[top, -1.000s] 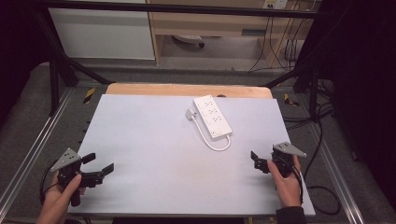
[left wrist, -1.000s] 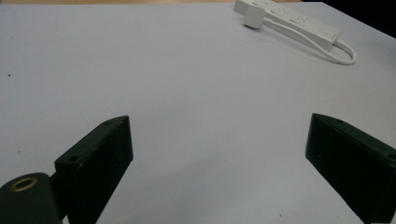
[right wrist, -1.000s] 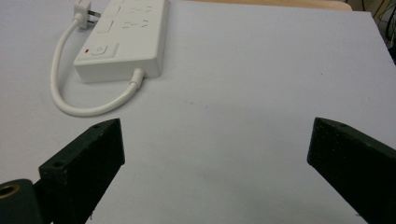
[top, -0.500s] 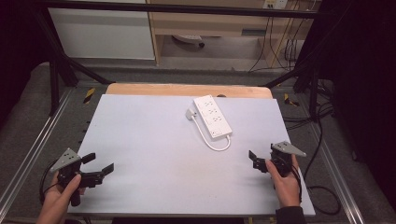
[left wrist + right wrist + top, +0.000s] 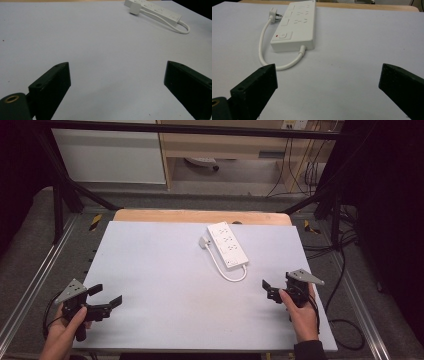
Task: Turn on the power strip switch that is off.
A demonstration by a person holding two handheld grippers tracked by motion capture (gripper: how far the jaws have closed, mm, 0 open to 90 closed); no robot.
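Note:
A white power strip [image 5: 228, 245] lies on the pale table [image 5: 160, 270], right of centre toward the far edge. Its short white cable [image 5: 231, 274] loops back to the plug [image 5: 203, 241] lying beside it. My right gripper [image 5: 268, 290] is open, low over the table just right of the cable loop and apart from it. In the right gripper view the strip [image 5: 297, 22] and its red-marked switch lie ahead, between my open right gripper [image 5: 328, 75] jaws. At the near left corner my left gripper [image 5: 107, 294] is open with nothing in it. The left gripper view shows the strip [image 5: 160, 11] far off.
A wooden board [image 5: 200, 216] sticks out along the table's far edge. Metal rails [image 5: 35, 275] run down both sides. Black cables [image 5: 345, 320] trail on the floor to the right. A white cabinet [image 5: 110, 155] stands at the back.
My right gripper has crept a little to the left, toward the cable loop. The left gripper has hardly moved. The power strip has stayed in place.

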